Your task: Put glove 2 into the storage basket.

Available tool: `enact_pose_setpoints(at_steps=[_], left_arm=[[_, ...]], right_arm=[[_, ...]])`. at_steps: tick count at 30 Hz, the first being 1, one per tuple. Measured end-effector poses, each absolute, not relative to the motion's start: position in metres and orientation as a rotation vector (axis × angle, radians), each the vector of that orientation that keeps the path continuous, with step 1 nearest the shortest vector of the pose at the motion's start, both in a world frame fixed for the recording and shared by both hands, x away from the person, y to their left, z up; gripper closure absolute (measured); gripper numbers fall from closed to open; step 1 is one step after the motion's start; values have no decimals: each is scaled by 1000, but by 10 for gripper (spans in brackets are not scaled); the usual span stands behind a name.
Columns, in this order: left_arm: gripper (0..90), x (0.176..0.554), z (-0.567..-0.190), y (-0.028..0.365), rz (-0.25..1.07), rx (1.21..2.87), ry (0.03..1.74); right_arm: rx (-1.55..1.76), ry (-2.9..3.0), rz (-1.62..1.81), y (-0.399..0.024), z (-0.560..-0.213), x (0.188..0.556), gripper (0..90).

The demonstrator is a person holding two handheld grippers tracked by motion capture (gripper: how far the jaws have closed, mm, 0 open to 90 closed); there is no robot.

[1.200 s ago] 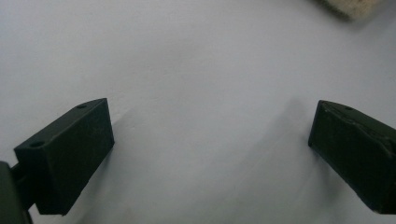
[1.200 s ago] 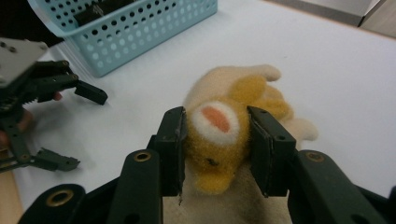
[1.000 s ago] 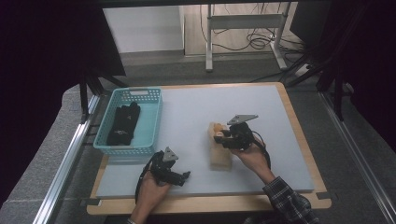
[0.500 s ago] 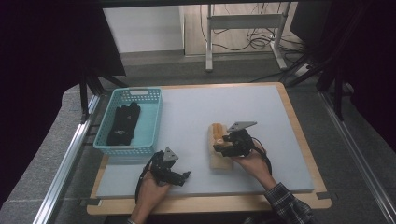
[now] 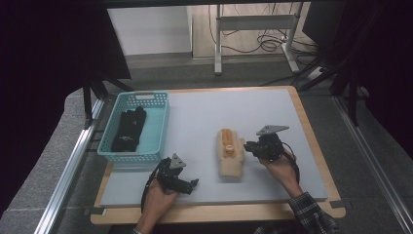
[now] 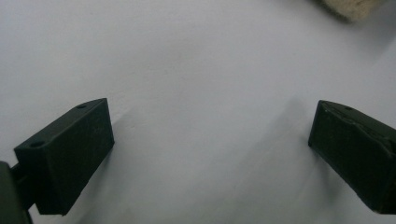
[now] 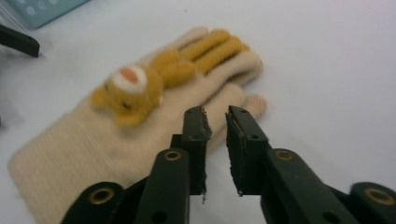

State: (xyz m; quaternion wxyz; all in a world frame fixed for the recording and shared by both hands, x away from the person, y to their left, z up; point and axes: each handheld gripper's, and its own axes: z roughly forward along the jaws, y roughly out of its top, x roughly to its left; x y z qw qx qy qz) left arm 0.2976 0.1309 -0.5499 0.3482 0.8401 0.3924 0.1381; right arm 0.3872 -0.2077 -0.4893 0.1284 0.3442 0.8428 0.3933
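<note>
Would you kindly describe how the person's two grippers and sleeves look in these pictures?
Both tools are black. The left gripper has blocky, wedge-shaped fingers. The right gripper has slim, flat fingers on linkages with brass-coloured rivets. Each carries a grey three-cornered plate and trails a black cable. A dark plaid sleeve covers the right forearm.

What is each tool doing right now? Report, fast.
Left tool: wide open, empty, over the bare mat.
Right tool: jaws slightly apart, gripping nothing, beside the beige glove.
</note>
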Motion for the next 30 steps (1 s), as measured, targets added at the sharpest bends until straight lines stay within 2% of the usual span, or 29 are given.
enact_pose_setpoints(at_steps=[4,10,30], left_arm=[[2,298,-550,131,358,2178,1017],[2,298,-550,131,359,2178,1017],[2,298,-550,131,359,2178,1016]], right_arm=[[1011,2477,1136,-215,-499,382,840],[987,2528,1120,-218,-513,369,861],[883,2589,1116,-194,-528,353,863]])
